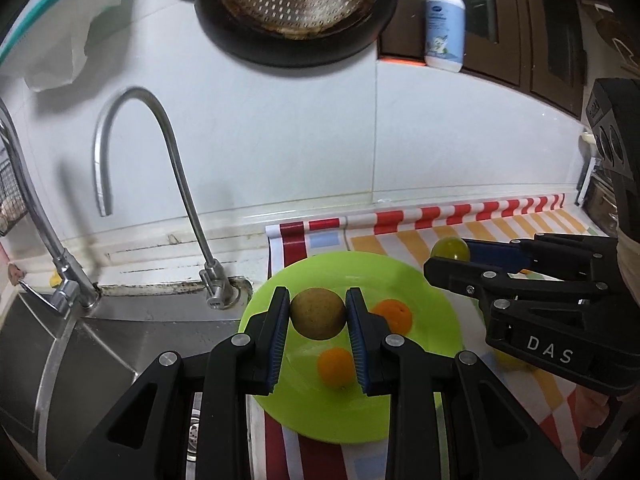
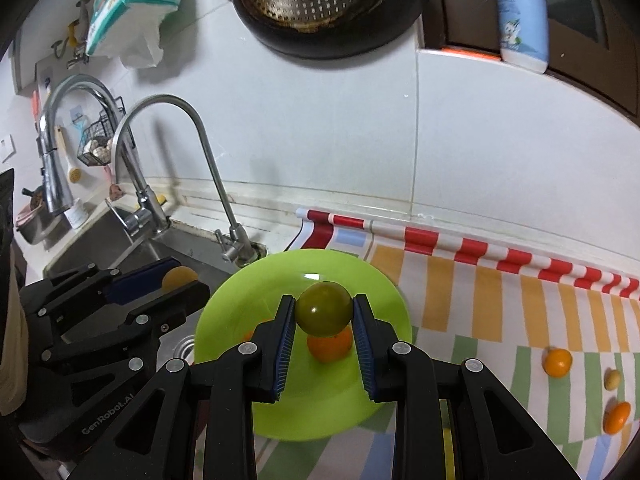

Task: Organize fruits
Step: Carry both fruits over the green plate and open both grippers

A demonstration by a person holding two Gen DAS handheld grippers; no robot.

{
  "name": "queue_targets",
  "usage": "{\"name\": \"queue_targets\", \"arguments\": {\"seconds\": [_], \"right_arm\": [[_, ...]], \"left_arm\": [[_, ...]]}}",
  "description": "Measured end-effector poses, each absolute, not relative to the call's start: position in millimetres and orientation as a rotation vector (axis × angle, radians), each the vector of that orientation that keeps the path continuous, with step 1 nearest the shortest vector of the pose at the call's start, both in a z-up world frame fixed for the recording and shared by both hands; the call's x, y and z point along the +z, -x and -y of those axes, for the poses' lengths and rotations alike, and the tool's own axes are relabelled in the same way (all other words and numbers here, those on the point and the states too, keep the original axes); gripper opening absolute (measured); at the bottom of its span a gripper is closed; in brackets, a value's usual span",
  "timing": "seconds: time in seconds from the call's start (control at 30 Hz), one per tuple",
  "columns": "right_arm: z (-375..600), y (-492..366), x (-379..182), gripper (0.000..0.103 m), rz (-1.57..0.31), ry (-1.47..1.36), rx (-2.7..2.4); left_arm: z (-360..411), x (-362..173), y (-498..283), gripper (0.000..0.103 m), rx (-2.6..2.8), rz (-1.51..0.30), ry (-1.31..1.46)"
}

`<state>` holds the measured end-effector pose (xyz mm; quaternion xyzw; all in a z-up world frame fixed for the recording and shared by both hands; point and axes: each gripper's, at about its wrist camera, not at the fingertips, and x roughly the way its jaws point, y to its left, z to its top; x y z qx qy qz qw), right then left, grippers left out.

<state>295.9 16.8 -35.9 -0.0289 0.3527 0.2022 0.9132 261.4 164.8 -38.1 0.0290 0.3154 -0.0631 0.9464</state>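
Note:
A lime-green plate [image 1: 424, 300] [image 2: 384, 300] lies on the striped cloth beside the sink. Two oranges [image 1: 335, 366] [image 1: 394, 314] lie on it; one orange [image 2: 330, 346] shows in the right wrist view. My left gripper [image 1: 317, 314] is shut on a brownish-green round fruit [image 1: 317, 314], held above the plate; it also shows in the right wrist view [image 2: 178, 278]. My right gripper [image 2: 324, 314] is shut on a smooth olive-green fruit [image 2: 324, 308], held above the plate; that fruit shows in the left wrist view [image 1: 450, 249].
On the cloth to the right lie an orange [image 2: 557, 362], a small pale fruit [image 2: 612, 379] and another orange [image 2: 617, 417]. The steel sink [image 1: 80, 344] with two faucets [image 1: 176, 168] [image 2: 52, 140] lies left. A pan [image 1: 296, 4] hangs on the wall; a soap bottle [image 1: 444, 24] stands on the ledge.

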Motion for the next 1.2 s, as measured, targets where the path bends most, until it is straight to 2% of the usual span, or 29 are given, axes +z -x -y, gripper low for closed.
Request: {"name": "queue_targets", "arguments": {"seconds": [0.6, 0.63, 0.7, 0.77, 1.03, 1.2], "right_arm": [[-30.8, -347.2, -83.2, 0.03, -0.837, 0.033, 0.402], [-31.0, -348.6, -83.8, 0.03, -0.838, 0.032, 0.401], [-30.9, -350.4, -85.4, 0.031, -0.841, 0.028, 0.403], [-30.4, -350.9, -85.3, 0.036, -0.84, 0.029, 0.398], [-25.4, -339.7, -77.9, 0.037, -0.817, 0.035, 0.373], [-20.2, -323.8, -67.3, 0.037, -0.789, 0.04, 0.367]], "left_arm": [[-174.3, -81.7, -312.5, 0.029, -0.144, -0.73, -0.052], [-175.1, -82.2, -313.8, 0.03, -0.139, -0.731, -0.048], [-175.8, -83.1, -315.4, 0.039, -0.142, -0.735, -0.041], [-175.9, -81.4, -314.4, 0.039, -0.133, -0.729, -0.046], [-176.3, -69.8, -300.6, 0.04, -0.104, -0.708, -0.053], [-176.5, -59.2, -286.7, 0.045, -0.09, -0.691, -0.045]]}}
